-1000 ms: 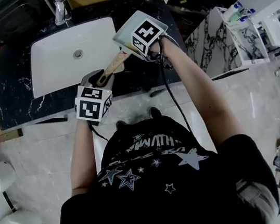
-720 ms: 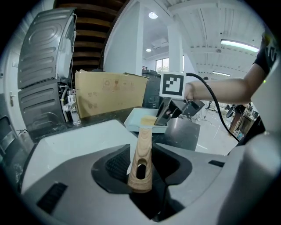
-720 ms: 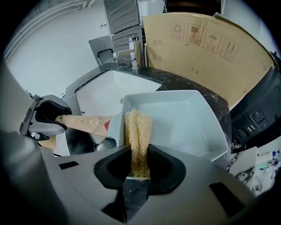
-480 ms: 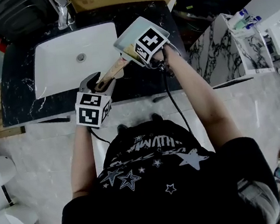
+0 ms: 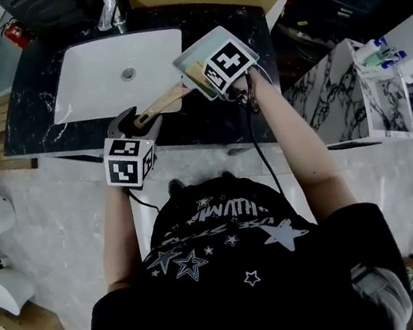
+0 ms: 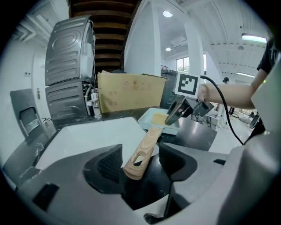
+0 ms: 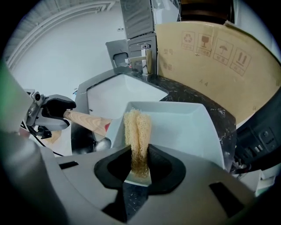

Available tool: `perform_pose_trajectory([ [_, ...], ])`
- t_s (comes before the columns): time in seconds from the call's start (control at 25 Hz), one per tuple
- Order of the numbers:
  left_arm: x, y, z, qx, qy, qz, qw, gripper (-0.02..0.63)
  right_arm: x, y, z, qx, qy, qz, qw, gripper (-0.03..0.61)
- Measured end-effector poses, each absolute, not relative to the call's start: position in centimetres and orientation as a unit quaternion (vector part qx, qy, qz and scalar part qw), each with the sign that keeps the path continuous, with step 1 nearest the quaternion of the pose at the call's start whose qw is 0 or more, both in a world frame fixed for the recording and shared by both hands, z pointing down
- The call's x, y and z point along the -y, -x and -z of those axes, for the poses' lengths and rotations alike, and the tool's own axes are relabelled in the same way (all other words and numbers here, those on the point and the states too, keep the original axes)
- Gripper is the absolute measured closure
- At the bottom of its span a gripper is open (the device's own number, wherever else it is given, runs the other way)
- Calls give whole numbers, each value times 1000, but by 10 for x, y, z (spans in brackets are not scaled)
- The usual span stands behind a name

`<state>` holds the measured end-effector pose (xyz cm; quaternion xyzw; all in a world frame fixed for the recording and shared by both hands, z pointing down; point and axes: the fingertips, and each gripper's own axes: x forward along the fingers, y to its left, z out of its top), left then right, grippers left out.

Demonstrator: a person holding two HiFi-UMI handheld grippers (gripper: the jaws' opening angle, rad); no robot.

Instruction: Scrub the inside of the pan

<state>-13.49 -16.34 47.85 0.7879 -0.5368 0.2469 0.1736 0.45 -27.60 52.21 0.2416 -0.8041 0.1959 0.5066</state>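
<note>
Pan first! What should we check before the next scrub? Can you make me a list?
1. Grip on the scrubber: ok, the right gripper is shut on it.
2. The scrubber inside the pan: ok.
3. Grip on the wooden handle: not ok. The left gripper has just been opening its jaws; the wooden handle lies between them, unpressed.
4. The pan flat on the counter: cannot tell.

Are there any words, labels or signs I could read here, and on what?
Cardboard box: recycling, wineglass, umbrella and up-arrows signs; no words readable.
Black shirt: lettering among stars, too distorted to read.
Marker cube: black-and-white squares, no words.
</note>
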Motion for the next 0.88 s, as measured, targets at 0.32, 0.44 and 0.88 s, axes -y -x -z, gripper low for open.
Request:
perform_pose_trajectory([
  [0.32, 148, 144, -469, 634, -721, -209, 185, 371, 275, -9, -507, 847, -204, -170, 460, 491],
  [0.44, 141, 139, -468, 657, -701, -201, 192, 371, 276, -13, -500, 863, -188, -156, 443, 491],
  [0.88, 122, 122, -454, 742, -620, -157, 201, 371, 268, -19, -484, 906, -122, -104, 393, 491],
])
